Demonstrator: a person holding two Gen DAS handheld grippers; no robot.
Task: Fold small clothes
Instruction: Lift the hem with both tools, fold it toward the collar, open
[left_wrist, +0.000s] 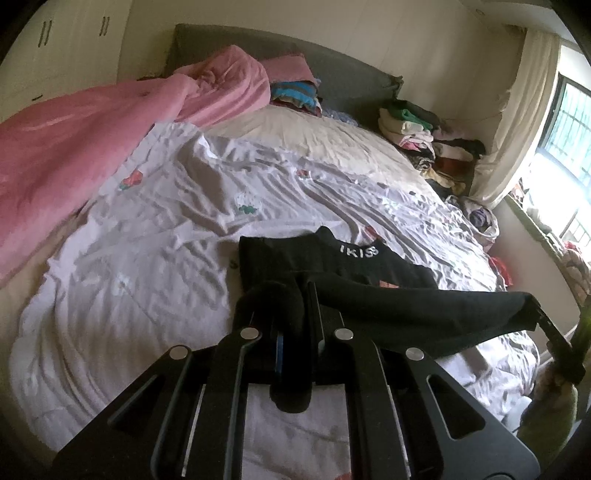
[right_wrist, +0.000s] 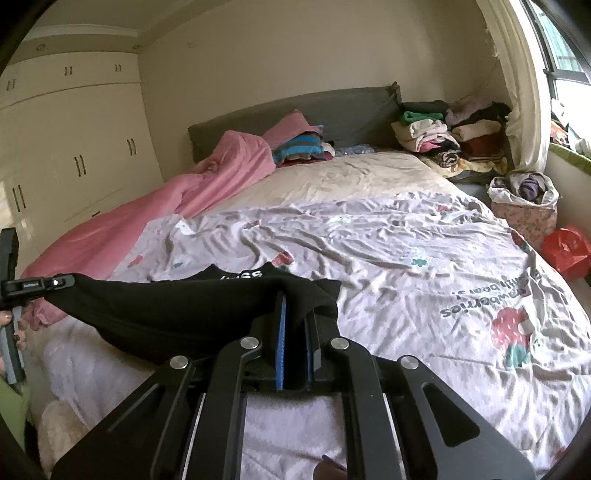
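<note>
**A:** Start on the left. What has the left gripper (left_wrist: 291, 295) got?

**B:** Its jaws are closed on one end of the small black knit garment with white lettering (left_wrist: 369, 280). The cloth is bunched between the fingers and hangs down between them.

**A:** And the garment itself?

**B:** Part of it is lifted, part lies flat. The lifted edge runs as a taut band from the left gripper across to the right gripper (right_wrist: 295, 321), which is clamped on the other end, cloth pinched between its blue pads (right_wrist: 281, 339). The lettered part lies beyond that band, on the crumpled white bedspread printed with strawberries (left_wrist: 147, 229).

**A:** So the long axis?

**B:** It runs side to side, gripper to gripper. The flat part lies ahead of both sets of jaws, toward the grey headboard (right_wrist: 332, 107). Neither hand is clearly nearer; they hold the edge about level with each other.

**A:** Then the next move, as you judge it?

**B:** Probably carrying the held edge forward over the lettered half, both hands together so that the band stays straight. If one leads, the fold will skew.

**A:** Anything in the way?

**B:** The pink plush blanket (left_wrist: 74, 140) lies well off to the left, and the stacked clothes (right_wrist: 454, 136) are far off at the right corner.
</note>
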